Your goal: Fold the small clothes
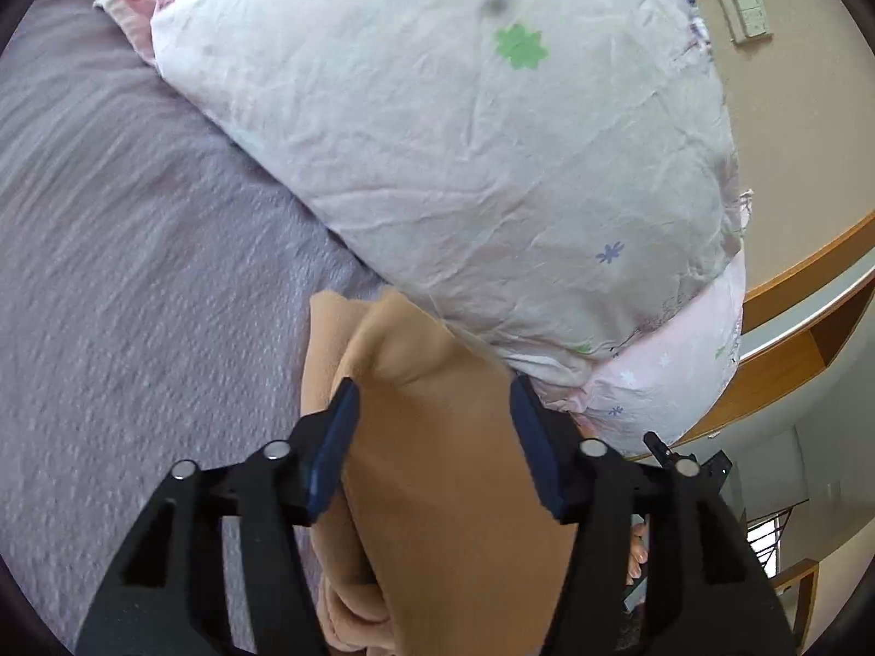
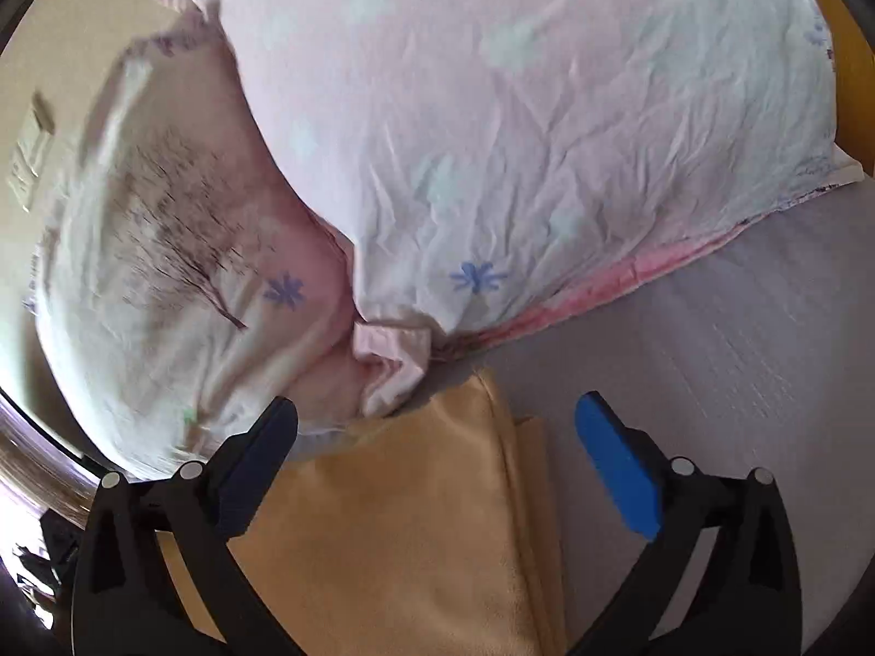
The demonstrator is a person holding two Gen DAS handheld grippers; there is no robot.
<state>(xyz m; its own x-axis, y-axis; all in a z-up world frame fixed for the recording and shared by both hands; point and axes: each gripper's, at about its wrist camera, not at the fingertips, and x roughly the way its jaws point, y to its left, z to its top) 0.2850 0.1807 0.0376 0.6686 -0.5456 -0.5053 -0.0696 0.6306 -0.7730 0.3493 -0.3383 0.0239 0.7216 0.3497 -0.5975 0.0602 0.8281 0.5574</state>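
A tan fleece garment [image 1: 437,464] lies folded in layers on the lilac bedspread [image 1: 136,273], its far end against the pillows. My left gripper [image 1: 435,410] is open, its blue pads on either side of the garment just above it. In the right wrist view the same garment [image 2: 394,536] lies flat with stacked edges on its right side. My right gripper [image 2: 437,426] is open wide over the garment's far end, holding nothing.
Two pale flowered pillows [image 1: 465,136] [image 2: 519,136] are piled at the head of the bed, right behind the garment. A beige wall with a switch plate [image 1: 744,5] and a wooden shelf [image 1: 809,295] lie beyond. The bedspread [image 2: 738,339] extends to the side.
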